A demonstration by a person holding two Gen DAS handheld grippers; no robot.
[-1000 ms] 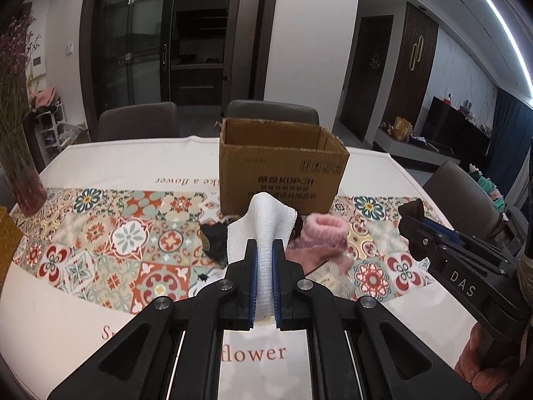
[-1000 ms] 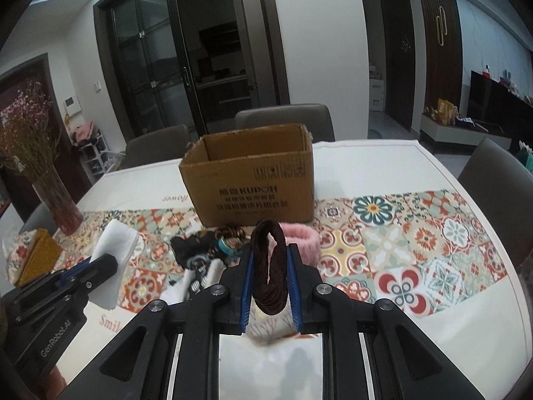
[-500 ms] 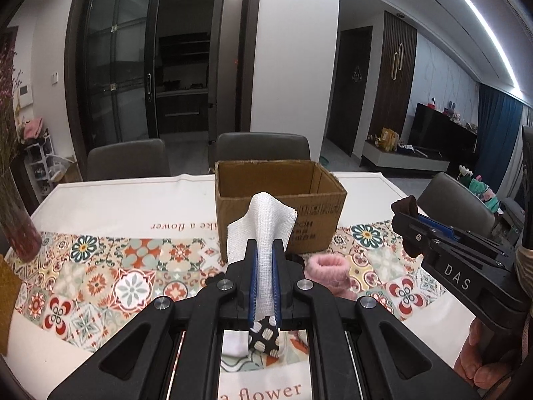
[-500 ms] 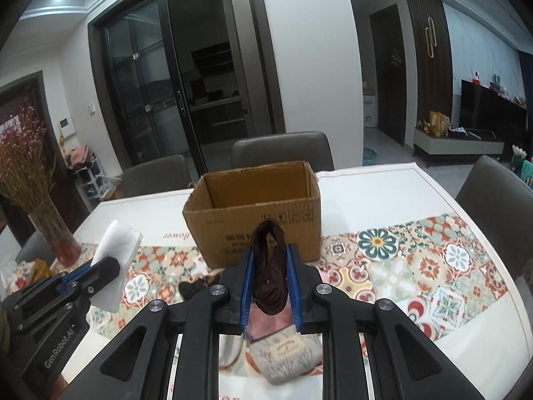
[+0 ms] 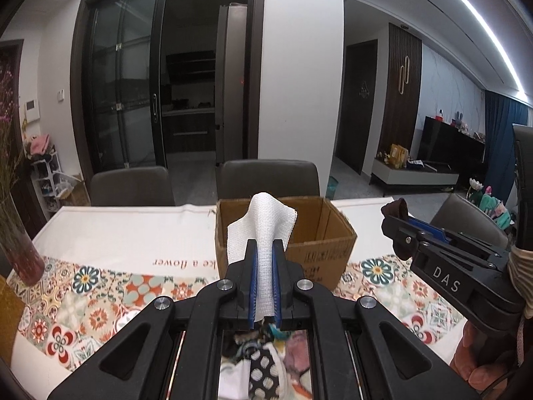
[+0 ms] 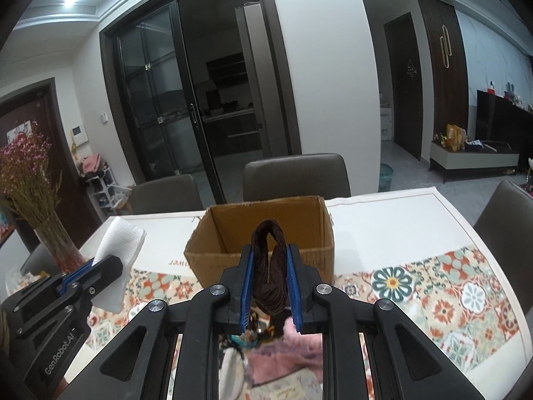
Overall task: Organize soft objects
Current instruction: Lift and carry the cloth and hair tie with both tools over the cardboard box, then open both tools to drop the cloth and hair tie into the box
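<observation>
My left gripper (image 5: 265, 256) has its fingers (image 5: 252, 280) closed on a white woven cloth (image 5: 263, 223). The cloth is pinched between the blue pads and stands up above the fingertips, its free end folded over toward the right. In the left wrist view it sits in front of the near wall of the cardboard box (image 5: 319, 243).

My right gripper (image 6: 268, 260) has its fingers (image 6: 247, 283) closed on a dark brown fabric loop (image 6: 268, 266). The loop is bunched between the blue pads; its top rises above the fingertips and its lower end hangs below them. In the right wrist view it sits in front of the open top of the cardboard box (image 6: 230, 260).

The box stands upright on the surface (image 5: 116, 236) with its top open. What I can see of the interior is bare cardboard. It rests at the far edge of the patterned tile print of the tablecloth (image 6: 433, 286).

Under both grippers, close to the cameras, lies a pile of soft objects (image 5: 266, 370): a black piece with white dots, pink fluffy fabric (image 6: 276, 356) and other pieces too blurred to identify.

Each gripper shows in the other camera: the right gripper (image 5: 396, 223) at the right edge of the left wrist view, the left gripper (image 6: 103, 263) with the white cloth (image 6: 120, 243) at the left edge of the right wrist view. The two grippers are apart, side by side, both facing the box.

A glass vase with dried flowers (image 6: 30, 180) stands at the left of the surface. Chairs (image 6: 296, 176) stand behind the box.
</observation>
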